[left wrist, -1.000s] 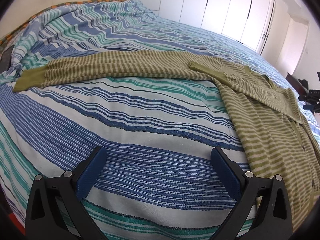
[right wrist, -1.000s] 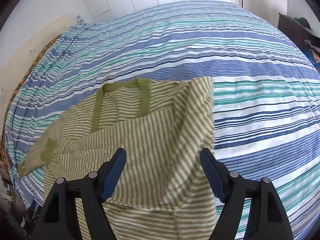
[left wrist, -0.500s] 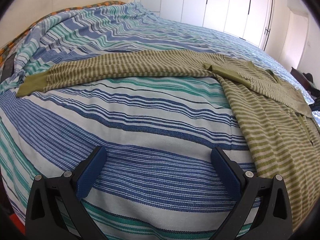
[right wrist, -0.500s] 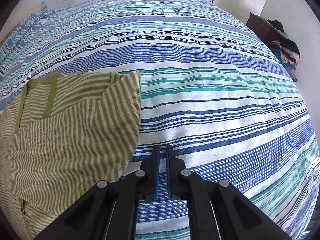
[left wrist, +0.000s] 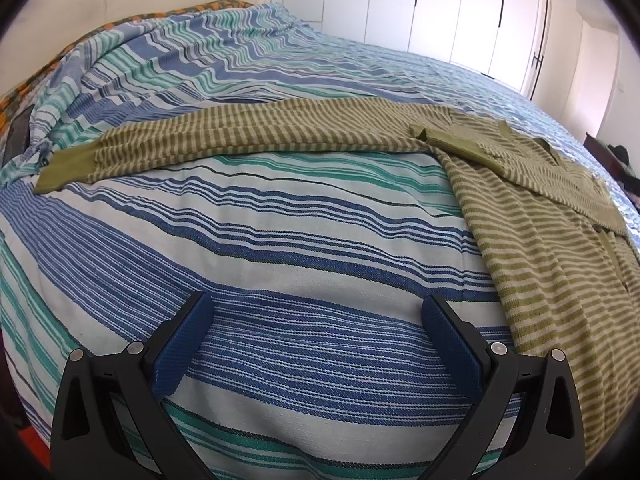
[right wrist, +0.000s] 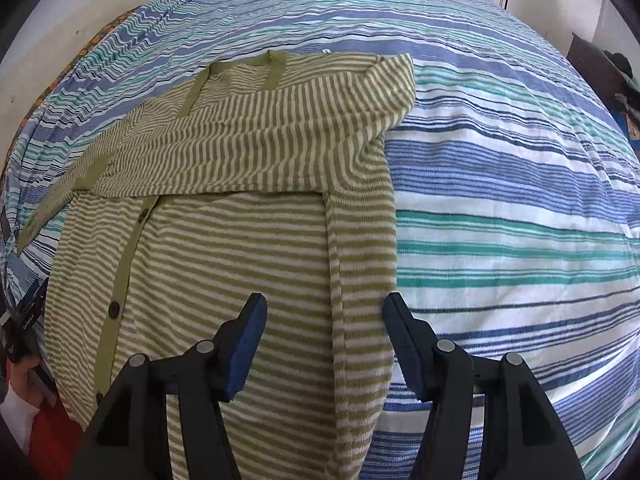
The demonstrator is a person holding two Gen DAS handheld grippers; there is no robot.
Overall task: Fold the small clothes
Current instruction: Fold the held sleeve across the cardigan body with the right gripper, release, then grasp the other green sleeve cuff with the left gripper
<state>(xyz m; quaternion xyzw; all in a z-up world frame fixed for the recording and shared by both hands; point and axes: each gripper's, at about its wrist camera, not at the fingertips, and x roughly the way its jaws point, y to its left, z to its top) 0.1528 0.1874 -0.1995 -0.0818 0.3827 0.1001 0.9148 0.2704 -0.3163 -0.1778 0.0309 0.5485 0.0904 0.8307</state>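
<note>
A green-and-cream striped cardigan [right wrist: 224,264] lies buttoned and flat on the striped bedspread [right wrist: 520,200]. One sleeve [right wrist: 260,144] is folded across its chest. The other sleeve [left wrist: 260,136] stretches out to the left and ends in a plain green cuff [left wrist: 64,168]. My right gripper [right wrist: 325,312] hovers over the cardigan's right side seam; its jaws are opening and the cloth lies under them, not pinched. My left gripper [left wrist: 316,312] stands open over bare bedspread [left wrist: 280,240], left of the cardigan's body [left wrist: 560,300].
White wardrobe doors [left wrist: 460,8] line the far wall, and a padded headboard [left wrist: 140,4] stands at the back left. Dark furniture with piled clothes [right wrist: 612,72] is at the right. A person's hand and sleeve [right wrist: 20,392] show at the lower left edge.
Half a second ago my right gripper was shut over bare bedspread right of the cardigan; it has since swung left over the cardigan's side edge and its jaws have parted. The left gripper has kept still.
</note>
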